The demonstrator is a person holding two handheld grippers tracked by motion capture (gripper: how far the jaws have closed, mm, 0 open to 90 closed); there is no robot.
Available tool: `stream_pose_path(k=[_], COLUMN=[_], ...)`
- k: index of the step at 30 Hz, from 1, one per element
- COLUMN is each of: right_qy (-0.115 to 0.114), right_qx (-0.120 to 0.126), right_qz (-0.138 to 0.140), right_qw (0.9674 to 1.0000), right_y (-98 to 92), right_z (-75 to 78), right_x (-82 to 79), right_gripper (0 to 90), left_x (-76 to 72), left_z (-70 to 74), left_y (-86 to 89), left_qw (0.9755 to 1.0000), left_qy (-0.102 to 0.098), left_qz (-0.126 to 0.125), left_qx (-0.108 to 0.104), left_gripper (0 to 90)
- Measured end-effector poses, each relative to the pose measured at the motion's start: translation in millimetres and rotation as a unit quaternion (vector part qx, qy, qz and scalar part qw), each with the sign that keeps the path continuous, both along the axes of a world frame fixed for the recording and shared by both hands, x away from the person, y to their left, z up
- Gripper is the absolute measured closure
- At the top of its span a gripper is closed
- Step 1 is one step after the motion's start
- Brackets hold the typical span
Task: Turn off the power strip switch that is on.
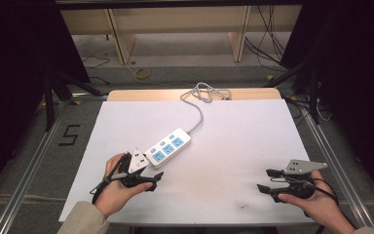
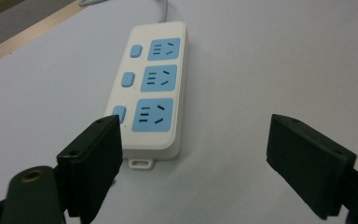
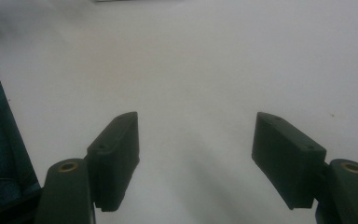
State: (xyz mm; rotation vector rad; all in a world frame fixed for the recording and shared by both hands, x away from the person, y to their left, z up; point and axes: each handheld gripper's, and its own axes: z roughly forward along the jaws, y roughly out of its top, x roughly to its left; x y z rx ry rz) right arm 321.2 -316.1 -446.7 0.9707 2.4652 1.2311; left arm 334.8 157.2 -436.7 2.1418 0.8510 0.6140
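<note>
Both tongs gape empty, left tongs (image 2: 193, 163) facing a white power strip (image 2: 151, 88) with three blue sockets.

The light falls from overhead, even and fairly soft, and the white table cover (image 1: 233, 146) takes most of it, bright across its middle. Around the table the room sinks into near black at the left and right edges of the high view, with only the pale shelving at the far side lit. Shadows are short and faint: a thin one hugs the power strip (image 2: 149, 88) along its near end. In the right gripper view the cover looks dimmer and greyish, with two soft, blurred shadows running forward from the black jaws. Both gripper views are slightly soft and grainy, and the jaws sit out of focus.
</note>
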Motion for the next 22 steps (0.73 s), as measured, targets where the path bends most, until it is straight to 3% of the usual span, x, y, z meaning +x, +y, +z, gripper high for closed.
stream_pose_path(k=[6, 10, 22], right_qy=[-0.002, -0.002, -0.002], right_qx=[0.0, -0.001, -0.001], right_qz=[0.001, 0.002, 0.0], right_qw=[1.0, 1.0, 1.0], right_y=[0.1, 0.3, -0.4], right_z=[0.0, -0.2, -0.3], right_x=[0.1, 0.2, 0.5], right_gripper=[32.2, 32.2, 32.2], left_x=[-12.0, -15.6, -15.4], left_z=[-9.3, -13.4, -16.2], left_y=[8.9, 13.0, 10.8], left_qw=[0.9999, 0.9995, 0.9996], left_qy=[-0.002, 0.0, 0.001], left_qz=[0.007, 0.003, 0.001], left_qx=[0.012, 0.031, 0.03], left_gripper=[16.9, 16.2, 16.2])
